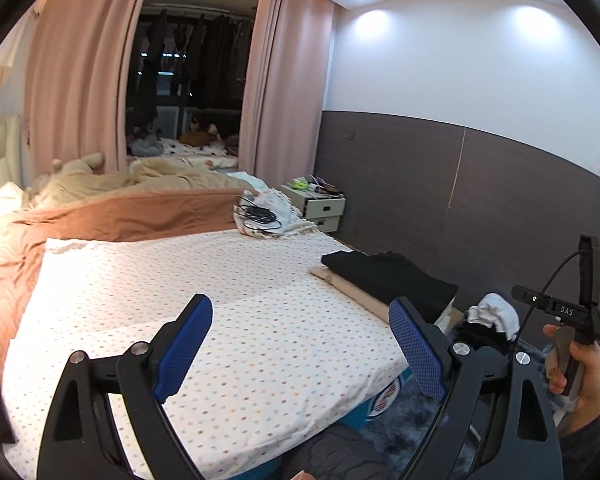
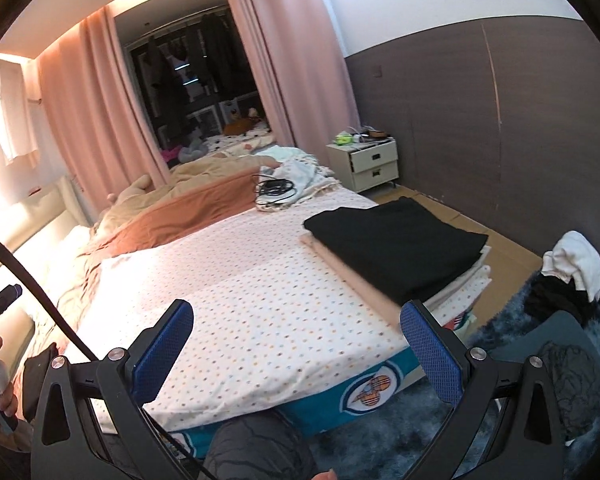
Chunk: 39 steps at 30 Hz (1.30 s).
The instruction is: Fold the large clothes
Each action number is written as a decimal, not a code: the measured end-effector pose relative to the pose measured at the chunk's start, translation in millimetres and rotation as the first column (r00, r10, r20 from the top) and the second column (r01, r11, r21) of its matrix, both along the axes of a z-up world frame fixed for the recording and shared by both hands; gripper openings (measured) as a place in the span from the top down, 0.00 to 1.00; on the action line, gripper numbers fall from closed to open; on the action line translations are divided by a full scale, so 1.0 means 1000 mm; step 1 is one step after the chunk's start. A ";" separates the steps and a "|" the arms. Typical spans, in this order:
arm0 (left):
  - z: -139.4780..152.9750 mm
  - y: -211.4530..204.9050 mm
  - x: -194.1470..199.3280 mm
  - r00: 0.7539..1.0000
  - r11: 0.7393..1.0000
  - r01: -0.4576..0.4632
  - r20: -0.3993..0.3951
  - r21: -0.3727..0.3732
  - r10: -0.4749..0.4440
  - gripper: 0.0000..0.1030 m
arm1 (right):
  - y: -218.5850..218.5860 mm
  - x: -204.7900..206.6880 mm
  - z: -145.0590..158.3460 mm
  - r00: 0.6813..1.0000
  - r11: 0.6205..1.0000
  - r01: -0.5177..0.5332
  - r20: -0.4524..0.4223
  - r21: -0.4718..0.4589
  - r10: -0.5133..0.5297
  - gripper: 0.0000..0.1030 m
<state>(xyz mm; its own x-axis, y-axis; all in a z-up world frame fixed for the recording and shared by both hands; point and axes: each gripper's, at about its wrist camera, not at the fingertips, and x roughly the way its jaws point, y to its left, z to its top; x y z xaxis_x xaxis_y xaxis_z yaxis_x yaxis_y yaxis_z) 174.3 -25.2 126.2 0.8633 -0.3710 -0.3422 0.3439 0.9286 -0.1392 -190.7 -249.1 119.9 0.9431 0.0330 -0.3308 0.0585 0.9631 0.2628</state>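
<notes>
A folded black garment [image 2: 396, 244] lies on a folded beige garment [image 2: 352, 280] atop a stack at the bed's right edge; the black one also shows in the left wrist view [image 1: 392, 276]. A loose pile of white [image 2: 576, 260] and black clothes [image 2: 556, 300] sits on the floor to the right, also in the left wrist view [image 1: 494, 316]. My left gripper [image 1: 302, 344] is open and empty above the dotted sheet [image 1: 204, 280]. My right gripper [image 2: 296, 348] is open and empty above the bed's near edge.
An orange blanket [image 2: 188, 216] and bunched bedding lie across the far bed. Black cables [image 2: 274, 190] rest on white cloth. A white nightstand [image 2: 374, 164] stands by the brown wall. A blue shaggy rug [image 2: 420, 440] covers the floor. Pink curtains [image 1: 72, 80] hang behind.
</notes>
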 end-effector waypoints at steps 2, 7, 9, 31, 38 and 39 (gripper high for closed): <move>-0.006 0.008 -0.011 1.000 1.000 -0.022 0.012 -0.007 0.022 0.11 | 0.006 -0.005 -0.008 1.000 1.000 -0.001 0.013 -0.022 0.002 0.00; -0.020 0.022 -0.037 0.996 0.997 -0.071 0.054 -0.015 0.072 0.11 | 0.019 -0.017 -0.027 0.998 0.999 -0.003 0.064 -0.041 0.006 0.00; -0.027 0.024 -0.046 0.994 0.996 -0.087 0.064 -0.005 0.087 0.11 | 0.023 -0.022 -0.034 0.997 0.999 -0.013 0.077 -0.042 0.016 0.00; -0.072 0.059 -0.114 0.973 0.974 -0.222 0.067 0.038 0.219 0.11 | 0.064 -0.045 -0.080 0.997 0.999 -0.004 0.081 -0.054 0.009 0.00; -0.082 0.061 -0.117 0.970 0.969 -0.240 0.047 0.061 0.238 0.11 | 0.068 -0.044 -0.080 0.998 0.999 -0.004 0.056 -0.033 0.005 0.00; -0.082 0.061 -0.117 0.971 0.970 -0.238 0.043 0.057 0.236 0.11 | 0.069 -0.043 -0.078 0.998 0.999 -0.006 0.056 -0.034 0.008 0.00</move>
